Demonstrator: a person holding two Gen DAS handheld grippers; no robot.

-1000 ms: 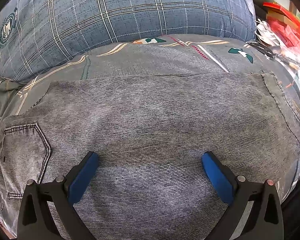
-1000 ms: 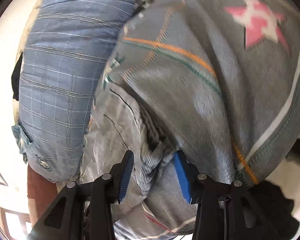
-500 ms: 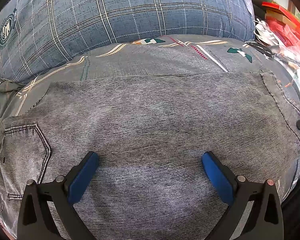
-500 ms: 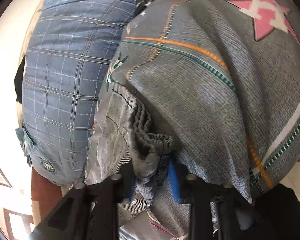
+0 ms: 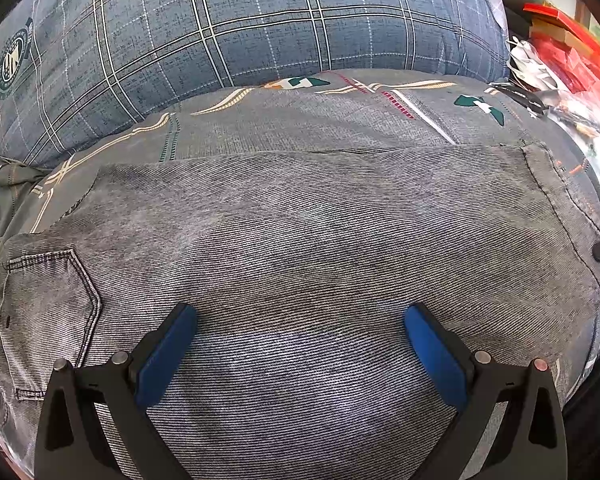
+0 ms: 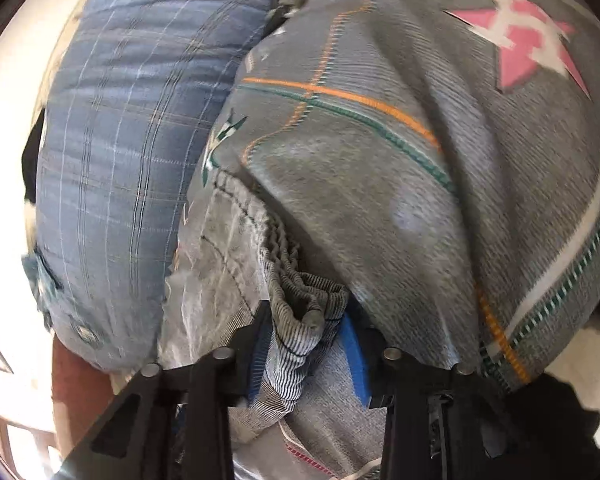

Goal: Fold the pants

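Two wrist views of one moment. Left wrist view: the left tongs [image 5: 300, 344] stand spread wide, with the blue pads [image 5: 166, 354] at either side of the near edge and nothing pinched between them. Beneath and beyond them the grey pants [image 5: 300, 248] lie flat across the bed, a stitched back pocket [image 5: 48, 312] at the near left and a hemmed edge at the far right. The pants rest on a grey patterned bedsheet [image 5: 320, 120], which shows as a band just beyond their far edge. Farther still, a blue plaid pillow [image 5: 240, 28] lies against the sheet. Red and white packages [image 5: 560, 64] crowd the far right corner.

Right wrist view: the right tongs [image 6: 304, 354] have just been closing and now pinch a bunched fold of the pants [image 6: 300, 320], the ribbed cloth gathered between the two blue pads [image 6: 354, 356]. From this grip the stitched edge of the garment runs away toward the far left. The bedsheet [image 6: 380, 168] fills the right and far part of the view, crossed by orange and green lines and bearing a pink star [image 6: 520, 52] at the far right. The plaid pillow [image 6: 120, 152] lies along the left, touching the sheet. This view is slightly blurred.
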